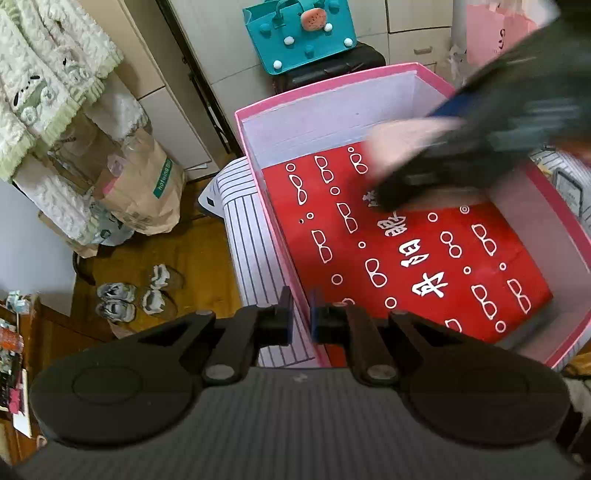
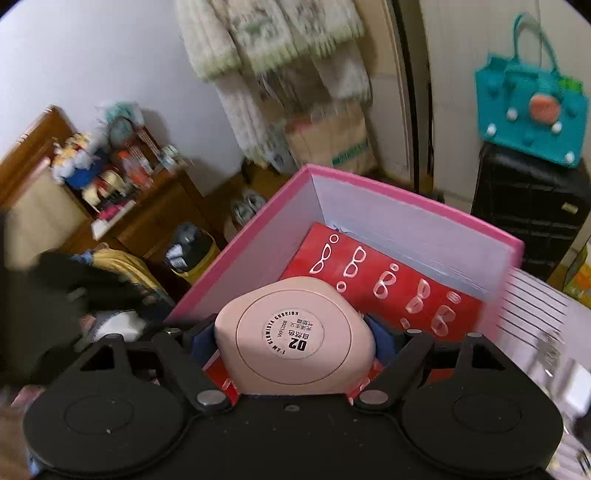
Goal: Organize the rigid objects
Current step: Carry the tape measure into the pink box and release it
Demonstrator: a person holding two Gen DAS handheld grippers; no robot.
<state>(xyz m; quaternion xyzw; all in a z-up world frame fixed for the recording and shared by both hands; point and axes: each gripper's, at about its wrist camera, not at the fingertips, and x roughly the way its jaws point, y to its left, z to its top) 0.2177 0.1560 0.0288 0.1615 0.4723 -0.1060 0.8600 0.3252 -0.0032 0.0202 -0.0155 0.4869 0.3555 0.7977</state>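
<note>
A pink storage box (image 1: pixel 255 155) with white inner walls sits on a striped bed cover; a red glasses-print box (image 1: pixel 406 251) lies flat inside it. My left gripper (image 1: pixel 300 317) is shut on the box's near-left wall. My right gripper (image 2: pixel 295 336) is shut on a pale pink rounded compact case (image 2: pixel 295 332) with a round "02" label and holds it over the pink box (image 2: pixel 406 221), above the red box (image 2: pixel 388 284). In the left wrist view the right gripper (image 1: pixel 406 188) shows blurred over the box's far part.
A teal bag (image 1: pixel 299 33) sits on a black suitcase (image 2: pixel 528 206) behind the box. Brown paper bags (image 1: pixel 140 184) and shoes (image 1: pixel 136 295) are on the wooden floor at left. A cluttered wooden cabinet (image 2: pixel 147 206) stands by the wall.
</note>
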